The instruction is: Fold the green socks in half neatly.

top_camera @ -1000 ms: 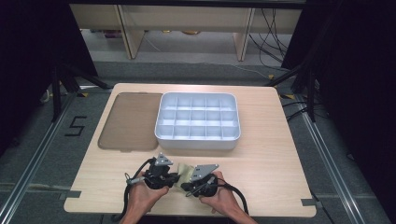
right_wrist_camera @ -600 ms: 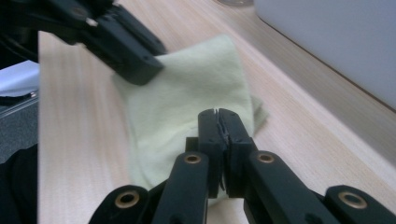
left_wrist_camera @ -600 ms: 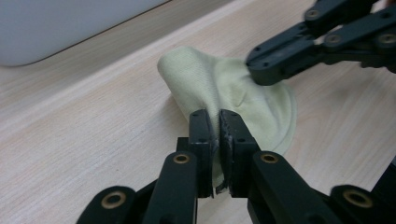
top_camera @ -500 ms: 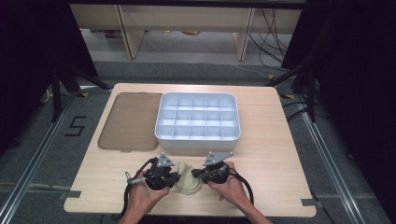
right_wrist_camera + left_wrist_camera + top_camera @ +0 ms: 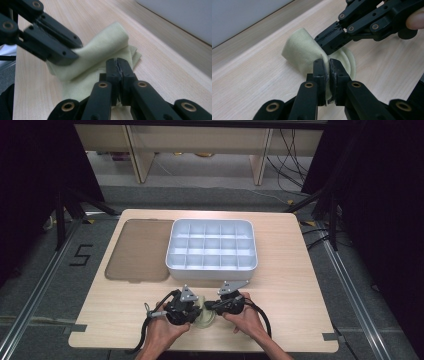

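Near the front edge of the wooden table (image 5: 300,310), a pale yellow-green cloth (image 5: 204,316) lies bunched between the two grippers. On its left, the left gripper (image 5: 196,312) has its jaws closed on a fold of the cloth; in the left gripper view the fabric is pinched between the pads. On its right, the right gripper (image 5: 210,306) is likewise clamped on the cloth. Farther back stand a white compartment tray (image 5: 212,270) and, just left of it, a brown lid (image 5: 137,250).

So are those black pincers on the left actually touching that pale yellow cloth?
Touching. In the left gripper view, the left gripper has its jaws shut on a fold of the cloth, fabric pinched between the pads.
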Demonstrator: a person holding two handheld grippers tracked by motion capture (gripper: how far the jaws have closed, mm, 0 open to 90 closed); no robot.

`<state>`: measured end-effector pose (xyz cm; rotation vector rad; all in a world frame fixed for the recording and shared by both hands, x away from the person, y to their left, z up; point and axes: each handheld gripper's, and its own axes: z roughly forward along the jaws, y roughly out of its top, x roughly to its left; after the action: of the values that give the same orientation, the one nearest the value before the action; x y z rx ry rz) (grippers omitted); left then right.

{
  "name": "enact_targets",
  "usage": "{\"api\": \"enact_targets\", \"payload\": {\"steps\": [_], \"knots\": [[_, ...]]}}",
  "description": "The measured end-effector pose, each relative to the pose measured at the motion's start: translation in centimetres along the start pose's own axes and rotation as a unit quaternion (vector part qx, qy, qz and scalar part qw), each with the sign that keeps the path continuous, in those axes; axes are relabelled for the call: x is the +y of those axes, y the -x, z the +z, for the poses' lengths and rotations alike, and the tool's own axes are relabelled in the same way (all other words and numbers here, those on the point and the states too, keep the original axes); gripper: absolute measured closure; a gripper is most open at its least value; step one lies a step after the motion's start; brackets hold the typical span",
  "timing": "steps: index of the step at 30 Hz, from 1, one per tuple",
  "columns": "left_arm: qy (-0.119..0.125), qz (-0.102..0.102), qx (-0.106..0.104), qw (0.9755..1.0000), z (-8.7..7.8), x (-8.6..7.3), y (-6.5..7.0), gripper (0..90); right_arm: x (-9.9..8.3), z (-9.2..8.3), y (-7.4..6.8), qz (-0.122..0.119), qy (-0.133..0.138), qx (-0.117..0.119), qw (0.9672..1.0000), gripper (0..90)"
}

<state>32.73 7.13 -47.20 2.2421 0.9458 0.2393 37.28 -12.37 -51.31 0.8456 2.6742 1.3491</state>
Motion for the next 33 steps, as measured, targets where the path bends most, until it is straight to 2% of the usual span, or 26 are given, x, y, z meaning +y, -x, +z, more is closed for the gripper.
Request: {"api": "enact_targets", "payload": {"steps": [2, 3, 4, 5, 6, 7, 9, 10, 11, 14, 16, 17, 18, 20, 21, 23, 25, 26, 27, 28, 29, 30, 31, 32, 33], "knots": [[-0.002, 0.003, -0.003, 1.0000, 0.2, 0.1, 0.1, 83.7, 0.0, 0.0, 0.0, 0.009, 0.002, 0.000, 1.0000, 88.4], [-0.004, 0.007, -0.004, 1.0000, 0.3, 0.2, 0.1, 83.7, -0.1, -0.2, 0.0, 0.021, -0.001, 0.006, 0.9998, 88.2], [0.003, -0.002, -0.002, 1.0000, 0.4, 0.2, 0.3, 83.7, -0.1, -0.2, 0.3, 0.016, 0.004, 0.001, 0.9999, 88.0], [-0.004, 0.011, -0.005, 0.9999, 0.4, 0.3, 0.2, 83.7, -0.1, -0.3, 0.4, 0.012, 0.004, 0.000, 0.9999, 88.0], [0.001, 0.002, -0.007, 1.0000, 0.5, 0.4, 0.4, 83.7, -0.2, -0.3, 0.5, 0.014, 0.005, 0.002, 0.9999, 88.0], [-0.002, 0.011, -0.007, 0.9999, 0.6, 0.5, 0.4, 83.7, -0.2, -0.3, 0.5, 0.020, 0.005, 0.000, 0.9998, 88.1], [-0.005, 0.008, -0.009, 0.9999, 1.0, 0.6, 0.7, 83.7, -0.3, -0.3, 0.6, 0.021, 0.003, 0.005, 0.9998, 88.3], [-0.016, 0.014, -0.012, 0.9997, 1.0, 0.7, 0.8, 83.7, -0.3, -0.2, 0.7, 0.020, 0.005, 0.006, 0.9998, 88.6], [-0.021, 0.023, -0.016, 0.9994, 1.1, 0.8, 0.8, 83.7, -0.3, -0.3, 0.7, 0.029, 0.006, 0.007, 0.9996, 88.6], [-0.020, 0.020, -0.019, 0.9994, 1.6, 0.8, 1.1, 83.7, -0.3, -0.4, 1.1, 0.034, 0.006, 0.013, 0.9993, 88.1], [-0.028, 0.025, -0.016, 0.9992, 1.8, 0.8, 0.9, 83.6, -0.2, -0.8, 1.3, 0.035, 0.008, 0.002, 0.9994, 86.4], [-0.021, 0.016, -0.013, 0.9996, 2.0, 0.7, 1.1, 83.6, -0.2, -1.0, 1.6, 0.031, 0.013, -0.002, 0.9994, 86.2], [-0.020, 0.018, -0.010, 0.9996, 2.2, 0.6, 1.2, 83.6, -0.1, -1.2, 1.8, 0.041, 0.023, 0.004, 0.9989, 86.0], [-0.028, 0.031, -0.012, 0.9991, 2.3, 0.8, 1.2, 83.6, 0.1, -1.9, 1.9, 0.062, 0.026, 0.000, 0.9977, 84.9], [-0.026, 0.033, -0.008, 0.9991, 2.4, 0.7, 1.3, 83.6, 0.3, -2.2, 2.2, 0.047, 0.039, 0.003, 0.9981, 84.6], [-0.025, 0.028, -0.006, 0.9993, 2.5, 0.8, 1.4, 83.6, 0.8, -2.8, 2.1, 0.039, 0.049, 0.001, 0.9980, 84.6], [-0.026, 0.038, 0.000, 0.9990, 2.6, 0.8, 1.5, 83.5, 1.3, -3.0, 1.7, 0.027, 0.064, 0.007, 0.9975, 84.6], [-0.031, 0.036, -0.003, 0.9988, 2.6, 0.8, 1.6, 83.5, 1.5, -3.1, 1.6, 0.024, 0.063, 0.009, 0.9977, 84.7], [-0.026, 0.040, 0.001, 0.9989, 2.6, 0.8, 1.6, 83.5, 1.6, -3.2, 1.1, 0.031, 0.053, 0.008, 0.9981, 84.8], [-0.025, 0.040, 0.001, 0.9989, 2.7, 0.9, 1.7, 83.5, 1.7, -3.0, 1.2, 0.016, 0.062, 0.010, 0.9979, 84.8], [-0.024, 0.040, 0.005, 0.9989, 2.7, 0.9, 1.7, 83.5, 1.8, -3.0, 1.1, 0.017, 0.056, 0.004, 0.9983, 84.9], [-0.025, 0.037, 0.006, 0.9990, 2.8, 0.9, 1.7, 83.5, 1.9, -2.8, 1.1, 0.007, 0.057, 0.011, 0.9983, 84.9], [-0.025, 0.038, 0.006, 0.9990, 2.8, 0.9, 1.7, 83.5, 1.9, -2.7, 0.8, 0.021, 0.052, 0.010, 0.9984, 85.1], [-0.024, 0.038, 0.004, 0.9990, 2.8, 0.9, 1.7, 83.5, 2.0, -2.6, 0.9, 0.012, 0.053, 0.007, 0.9985, 85.2], [-0.022, 0.036, 0.001, 0.9991, 2.8, 0.9, 1.7, 83.4, 2.0, -2.3, 0.9, 0.012, 0.049, 0.012, 0.9987, 85.2]]}}
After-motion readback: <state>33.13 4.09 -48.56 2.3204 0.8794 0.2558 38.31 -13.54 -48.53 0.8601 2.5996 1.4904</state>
